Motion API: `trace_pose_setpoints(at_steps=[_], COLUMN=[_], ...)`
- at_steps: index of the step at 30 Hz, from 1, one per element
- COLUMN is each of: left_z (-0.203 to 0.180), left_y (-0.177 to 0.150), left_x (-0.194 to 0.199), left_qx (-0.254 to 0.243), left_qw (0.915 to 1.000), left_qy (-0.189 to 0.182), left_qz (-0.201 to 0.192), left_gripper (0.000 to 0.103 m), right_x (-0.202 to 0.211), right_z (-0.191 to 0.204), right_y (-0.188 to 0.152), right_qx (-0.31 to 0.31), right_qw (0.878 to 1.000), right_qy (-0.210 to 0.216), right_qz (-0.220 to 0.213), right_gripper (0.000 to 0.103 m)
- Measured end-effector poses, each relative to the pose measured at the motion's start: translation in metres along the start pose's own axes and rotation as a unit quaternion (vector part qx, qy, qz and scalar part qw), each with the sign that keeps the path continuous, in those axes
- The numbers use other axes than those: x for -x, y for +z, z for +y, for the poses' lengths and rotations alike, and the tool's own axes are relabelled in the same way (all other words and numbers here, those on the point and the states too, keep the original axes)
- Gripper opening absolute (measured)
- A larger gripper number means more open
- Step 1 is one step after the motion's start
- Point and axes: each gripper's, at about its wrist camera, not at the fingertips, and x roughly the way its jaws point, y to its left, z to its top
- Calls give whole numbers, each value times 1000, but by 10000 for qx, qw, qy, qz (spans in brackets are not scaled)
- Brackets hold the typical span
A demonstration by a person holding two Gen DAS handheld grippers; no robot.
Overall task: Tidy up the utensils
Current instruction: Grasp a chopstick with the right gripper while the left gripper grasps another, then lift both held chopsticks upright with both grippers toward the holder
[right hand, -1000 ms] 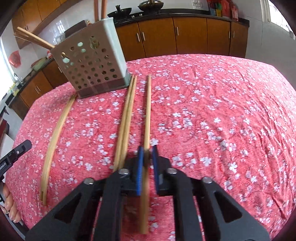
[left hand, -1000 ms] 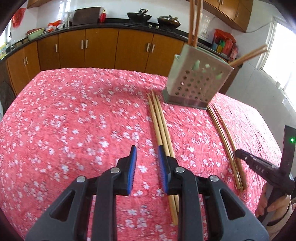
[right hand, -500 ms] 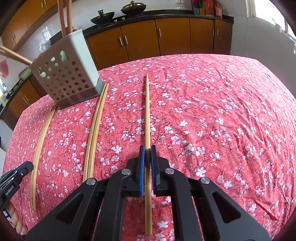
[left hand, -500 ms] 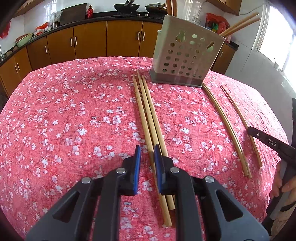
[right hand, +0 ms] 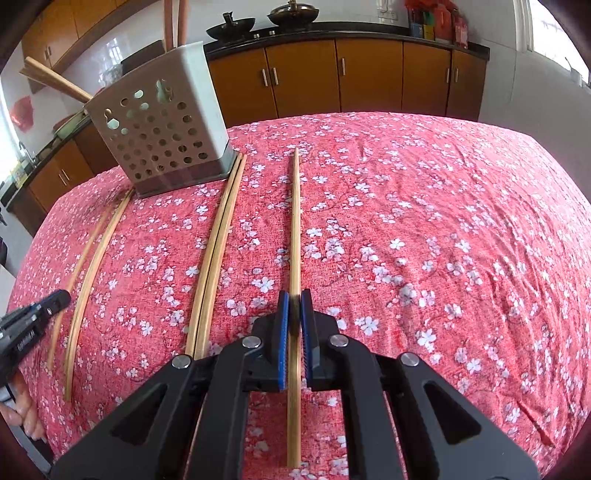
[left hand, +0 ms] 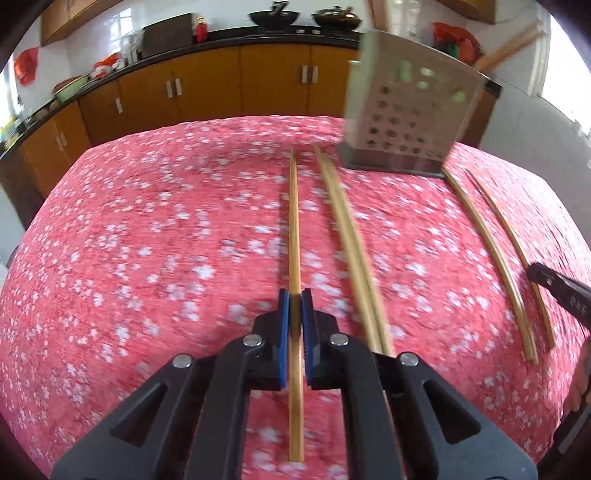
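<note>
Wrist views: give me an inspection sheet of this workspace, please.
Surface: red floral tablecloth, wrinkled.
Job's things: perforated holder upright, stored chopsticks inside; loose chopsticks lying beside it.
Clutter: nothing seen.
Claws: left claw just closed on one chopstick; right claw shut on another chopstick.
Cables: nothing seen.
Surroundings: wooden cabinets, woks on the counter.
</note>
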Motion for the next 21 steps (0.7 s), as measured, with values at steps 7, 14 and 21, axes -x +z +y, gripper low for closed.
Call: trace_pose_setpoints(at_steps=[7, 14, 21], left_z=[36, 44, 47], left_y=[10, 9, 7], left_x=[-7, -5, -3], left_qx=[400, 494, 576], left_qw=[9992, 9987, 9981], left_qy=[-4, -123, -213], left_qz=[-65, -82, -92], left_gripper=[9, 9, 9], right_x=[-11, -12, -11], right_z=[-18, -24, -23], right_y=[14, 13, 11], right_qx=[-137, -272, -275], right_qw=[9995, 9991, 9991], right_qy=[-274, -265, -262], right_qz=[-111, -166, -169], right_gripper=[7, 8, 8])
